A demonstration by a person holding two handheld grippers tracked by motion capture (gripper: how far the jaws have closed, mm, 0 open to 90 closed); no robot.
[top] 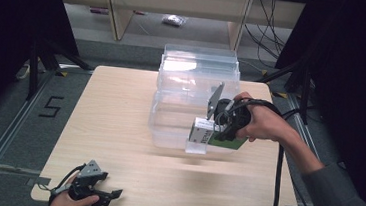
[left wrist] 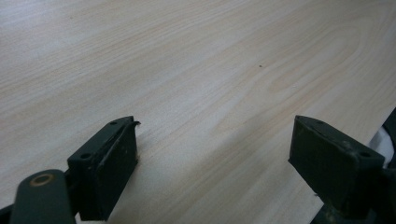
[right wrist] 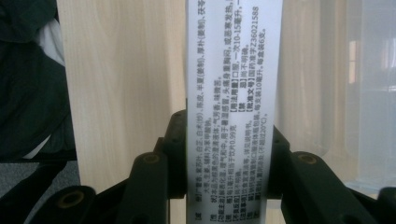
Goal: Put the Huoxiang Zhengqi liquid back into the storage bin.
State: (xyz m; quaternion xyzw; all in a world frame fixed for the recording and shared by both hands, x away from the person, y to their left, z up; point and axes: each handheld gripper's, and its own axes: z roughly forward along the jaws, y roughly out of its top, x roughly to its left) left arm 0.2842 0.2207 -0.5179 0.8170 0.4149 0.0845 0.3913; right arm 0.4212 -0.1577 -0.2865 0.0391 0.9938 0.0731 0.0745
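Centrally, one box (top: 203, 131), clamped in the right gripper (top: 218, 131), hangs at the front wall of one clear bin (top: 198, 79); at 7 o'clock, the left gripper (top: 113, 193) rests wide-jawed on one table (top: 119, 117).

The clear plastic bin (top: 192, 91) blocks the far middle of the tabletop (top: 118, 127). Left of it and along the near edge, bare wood leaves passing room.

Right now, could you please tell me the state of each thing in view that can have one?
Right gripper: shut on the box.
Box: white and green, printed, held above the table beside the bin.
Left gripper: open, holding nothing, low over the table.
Clear plastic bin: upright, no lid on top.
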